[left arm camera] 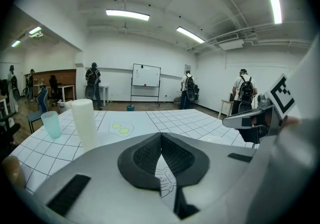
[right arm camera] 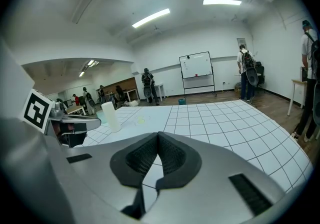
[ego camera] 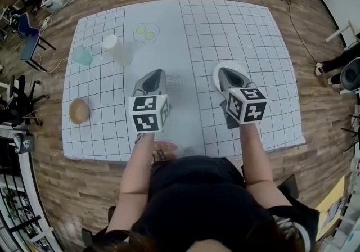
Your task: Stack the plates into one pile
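Our grey left gripper [ego camera: 154, 76] and right gripper [ego camera: 225, 72] hover closed and empty over a white gridded mat [ego camera: 242, 26]. A round white plate [ego camera: 232, 66] lies just beneath the right one; we should open before lowering to its rim.

Open mat to the front and right, clutter on my left

Between my left gripper [ego camera: 158, 73] and right gripper [ego camera: 224, 72] a bare lane of gridded mat [ego camera: 236, 26] runs to the far edge, and the whole right side lies free. Left of that lane a tall white cup [ego camera: 117, 49] and a teal cup [ego camera: 82, 55] stand near each other. A brown round lump [ego camera: 79, 111] sits well apart from them at the left edge. A low white plate [ego camera: 237, 67] lies under my right gripper's nose. A reddish dish [ego camera: 167, 147] crowds the near edge by my body.
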`<state>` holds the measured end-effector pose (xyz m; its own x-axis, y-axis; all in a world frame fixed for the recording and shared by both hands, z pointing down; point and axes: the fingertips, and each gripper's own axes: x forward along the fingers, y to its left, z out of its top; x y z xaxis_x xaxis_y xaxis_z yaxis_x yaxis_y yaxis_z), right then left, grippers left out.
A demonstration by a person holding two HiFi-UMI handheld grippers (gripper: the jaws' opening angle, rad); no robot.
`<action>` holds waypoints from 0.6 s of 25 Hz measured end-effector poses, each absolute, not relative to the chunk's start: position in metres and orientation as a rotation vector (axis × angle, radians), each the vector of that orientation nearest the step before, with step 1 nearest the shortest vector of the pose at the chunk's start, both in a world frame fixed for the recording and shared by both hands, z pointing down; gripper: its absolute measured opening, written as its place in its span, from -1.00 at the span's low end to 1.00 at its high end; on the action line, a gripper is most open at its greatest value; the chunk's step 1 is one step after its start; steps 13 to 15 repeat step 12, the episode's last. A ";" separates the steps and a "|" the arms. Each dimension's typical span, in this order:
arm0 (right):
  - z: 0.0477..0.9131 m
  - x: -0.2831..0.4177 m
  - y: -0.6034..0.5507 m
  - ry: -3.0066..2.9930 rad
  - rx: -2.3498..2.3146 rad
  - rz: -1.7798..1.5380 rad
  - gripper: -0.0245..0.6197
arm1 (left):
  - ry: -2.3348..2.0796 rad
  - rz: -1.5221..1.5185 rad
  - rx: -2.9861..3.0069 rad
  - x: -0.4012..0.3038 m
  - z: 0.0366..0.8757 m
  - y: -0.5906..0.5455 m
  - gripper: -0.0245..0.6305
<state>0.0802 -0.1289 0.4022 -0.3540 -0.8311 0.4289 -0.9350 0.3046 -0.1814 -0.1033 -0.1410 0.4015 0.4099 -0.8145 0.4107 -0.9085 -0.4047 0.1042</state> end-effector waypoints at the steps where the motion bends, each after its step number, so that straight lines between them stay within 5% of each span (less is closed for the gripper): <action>1: 0.402 0.078 -0.130 -2.323 1.603 0.589 -0.88 | -1.497 0.426 2.356 -0.105 0.401 -0.141 -0.84; 15: 0.400 0.065 -0.140 -2.370 1.566 0.614 -0.88 | -1.489 0.430 2.339 -0.110 0.403 -0.147 -0.84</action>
